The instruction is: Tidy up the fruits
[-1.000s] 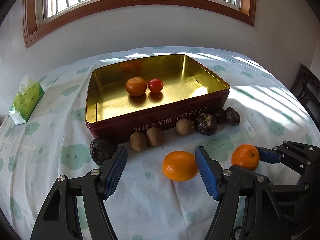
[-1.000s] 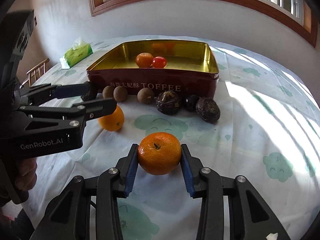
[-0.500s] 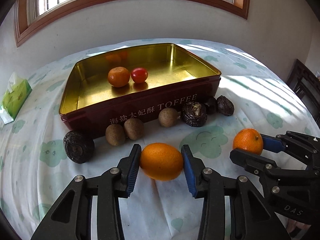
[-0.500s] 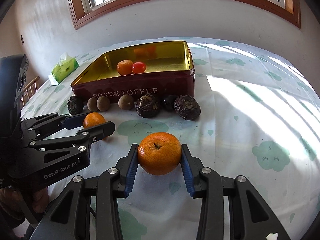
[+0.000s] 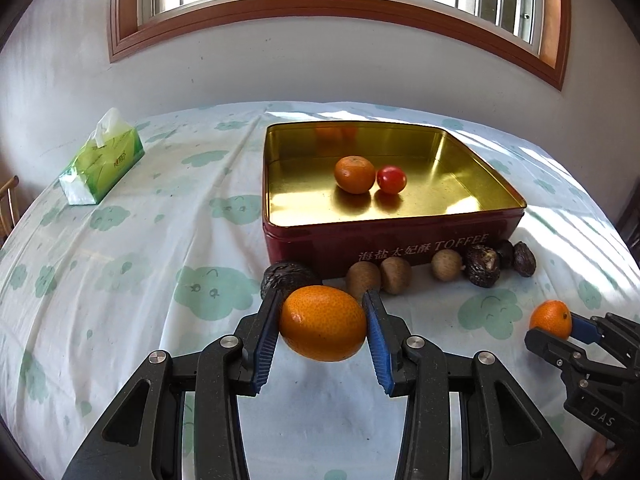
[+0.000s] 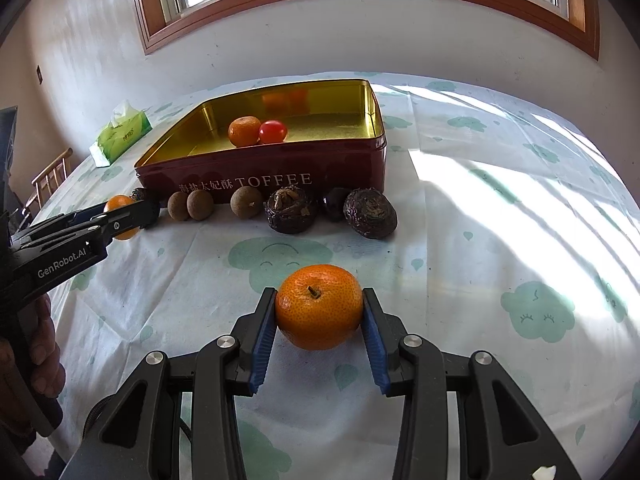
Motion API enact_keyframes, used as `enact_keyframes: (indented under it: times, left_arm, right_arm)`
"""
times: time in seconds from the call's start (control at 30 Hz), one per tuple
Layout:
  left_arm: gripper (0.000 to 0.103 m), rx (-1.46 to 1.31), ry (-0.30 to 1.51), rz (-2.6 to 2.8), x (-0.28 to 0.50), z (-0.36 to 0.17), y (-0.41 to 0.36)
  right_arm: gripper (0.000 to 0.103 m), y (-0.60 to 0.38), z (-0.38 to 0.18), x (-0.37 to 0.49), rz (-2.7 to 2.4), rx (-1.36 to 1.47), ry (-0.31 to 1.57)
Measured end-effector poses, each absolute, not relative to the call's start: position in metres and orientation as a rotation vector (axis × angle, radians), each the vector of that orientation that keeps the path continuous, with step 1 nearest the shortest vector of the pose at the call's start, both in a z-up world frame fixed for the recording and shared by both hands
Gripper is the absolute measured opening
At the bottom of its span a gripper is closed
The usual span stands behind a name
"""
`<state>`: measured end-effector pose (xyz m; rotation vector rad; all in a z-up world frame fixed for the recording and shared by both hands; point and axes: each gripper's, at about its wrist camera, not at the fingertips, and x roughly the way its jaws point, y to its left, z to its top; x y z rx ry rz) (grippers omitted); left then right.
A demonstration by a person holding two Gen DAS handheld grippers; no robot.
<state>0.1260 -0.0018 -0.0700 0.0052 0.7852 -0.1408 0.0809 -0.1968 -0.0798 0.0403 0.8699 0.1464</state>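
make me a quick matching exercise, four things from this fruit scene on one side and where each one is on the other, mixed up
Things:
1. cherry tomato
2. tissue pack
3. stemmed tangerine
4. brown longans

Places:
A. on the cloth against the tin's front wall
B. inside the toffee tin
C. clamped in the right gripper
D. far left of the table, away from the tin

Pairs: 1-B, 2-D, 3-C, 4-A

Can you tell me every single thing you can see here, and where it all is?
Red toffee tin with gold inside: one, on the table.
Small orange mandarin: one, inside the tin.
Red cherry tomato: one, inside the tin, beside it.
Round light-brown fruits: three, in front of the tin.
Dark wrinkled fruits: four, in front of the tin.
Green tissue pack: one, far left.
White tablecloth with green clouds: one, covering the table.
Left gripper: shut on smooth orange mandarin.
Right gripper: shut on stemmed orange mandarin.
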Motion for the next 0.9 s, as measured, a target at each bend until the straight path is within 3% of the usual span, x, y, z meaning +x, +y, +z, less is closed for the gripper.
enact_keyframes:
  times: [0.9]
  left_arm:
    - [0.042, 0.024, 0.765, -0.101, 0.1203, -0.0725, -0.0017]
  right_arm:
    - [0.038, -0.1957, -0.0797, 0.0813, 0.140, 0.032, 0.871]
